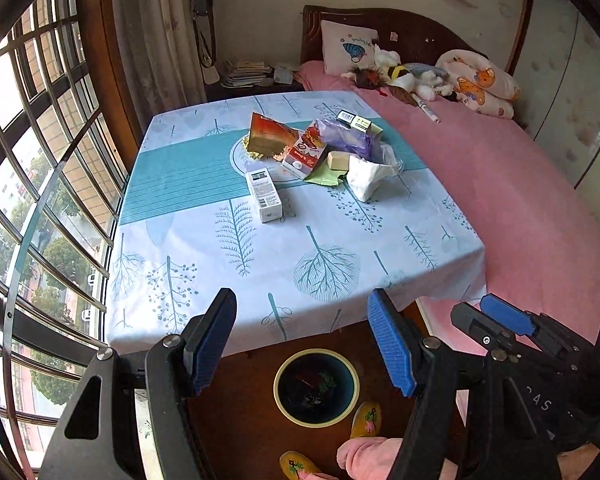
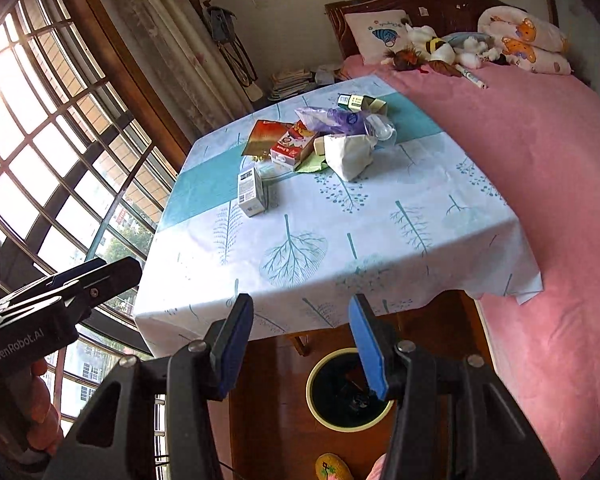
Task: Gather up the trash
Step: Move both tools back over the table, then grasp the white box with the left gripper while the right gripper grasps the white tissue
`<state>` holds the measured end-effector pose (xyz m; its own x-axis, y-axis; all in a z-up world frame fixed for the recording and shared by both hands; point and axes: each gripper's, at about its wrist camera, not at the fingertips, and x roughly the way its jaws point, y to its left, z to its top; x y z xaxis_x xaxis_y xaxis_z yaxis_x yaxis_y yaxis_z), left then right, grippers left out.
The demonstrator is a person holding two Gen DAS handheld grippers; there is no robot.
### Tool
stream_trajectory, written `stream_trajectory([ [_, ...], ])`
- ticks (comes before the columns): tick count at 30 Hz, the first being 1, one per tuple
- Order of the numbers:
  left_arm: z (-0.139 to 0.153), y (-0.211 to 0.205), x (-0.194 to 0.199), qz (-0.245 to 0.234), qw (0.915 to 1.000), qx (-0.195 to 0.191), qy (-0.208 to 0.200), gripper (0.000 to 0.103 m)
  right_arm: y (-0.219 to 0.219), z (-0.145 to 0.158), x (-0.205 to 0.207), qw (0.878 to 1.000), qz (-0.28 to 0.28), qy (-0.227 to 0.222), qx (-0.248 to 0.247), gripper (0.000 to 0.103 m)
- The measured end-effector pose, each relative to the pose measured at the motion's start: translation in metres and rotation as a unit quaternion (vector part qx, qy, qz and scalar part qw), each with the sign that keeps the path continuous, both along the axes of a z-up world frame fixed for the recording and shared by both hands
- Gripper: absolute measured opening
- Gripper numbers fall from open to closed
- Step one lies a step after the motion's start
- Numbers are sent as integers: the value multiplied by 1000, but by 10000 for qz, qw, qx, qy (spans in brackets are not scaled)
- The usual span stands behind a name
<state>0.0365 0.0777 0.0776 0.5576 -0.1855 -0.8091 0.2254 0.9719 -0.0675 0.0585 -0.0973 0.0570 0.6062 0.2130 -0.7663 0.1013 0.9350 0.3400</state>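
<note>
A pile of trash lies mid-table: a white carton (image 1: 265, 197) (image 2: 251, 192), a red juice box (image 1: 303, 153) (image 2: 291, 145), a red-gold packet (image 1: 270, 136) (image 2: 265, 134), a purple plastic bag (image 1: 346, 136) (image 2: 340, 119), crumpled white paper (image 1: 366, 179) (image 2: 346, 157) and a small dark box (image 1: 354, 120) (image 2: 356, 102). A round bin (image 1: 316, 388) (image 2: 340, 394) stands on the floor below the table's near edge. My left gripper (image 1: 302, 342) is open and empty above the bin. My right gripper (image 2: 300, 346) is open too, with nothing between its fingers.
The table wears a tree-print cloth (image 1: 300, 264) (image 2: 320, 248). A pink bed (image 1: 520, 200) (image 2: 540, 184) with pillows and plush toys runs along the right. A barred window (image 1: 40, 160) (image 2: 60, 120) fills the left. A person's slippers (image 1: 366, 420) stand by the bin.
</note>
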Motion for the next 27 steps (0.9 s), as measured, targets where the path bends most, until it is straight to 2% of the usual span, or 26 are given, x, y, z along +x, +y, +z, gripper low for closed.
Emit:
stream_trajectory([
  [2, -1, 5, 11, 173, 9998, -38, 51, 66, -2, 3, 8, 10000, -21, -58, -27, 50],
  [6, -15, 12, 41, 449, 9980, -195, 403, 66, -10, 2, 37, 10000, -22, -89, -23, 51],
  [9, -29, 9, 66, 617, 9968, 13, 510, 66, -18, -6, 70, 10000, 15, -36, 28, 59],
  [13, -49, 1, 105, 867, 9943, 248, 572, 66, -31, -24, 123, 9996, 156, 140, 171, 59],
  [15, -59, -4, 127, 970, 9924, 203, 731, 66, -38, -37, 151, 9988, 252, 293, 292, 59],
  [21, -92, -15, 190, 1486, 9792, -36, 1381, 66, -55, -82, 224, 9919, 550, 986, 579, 59],
  [24, -107, -18, 213, 1778, 9716, -30, 1564, 66, -62, -95, 251, 9883, 788, 1158, 611, 61],
  [27, -118, -20, 232, 2016, 9651, -59, 1672, 66, -68, -104, 272, 9850, 942, 1257, 709, 66],
])
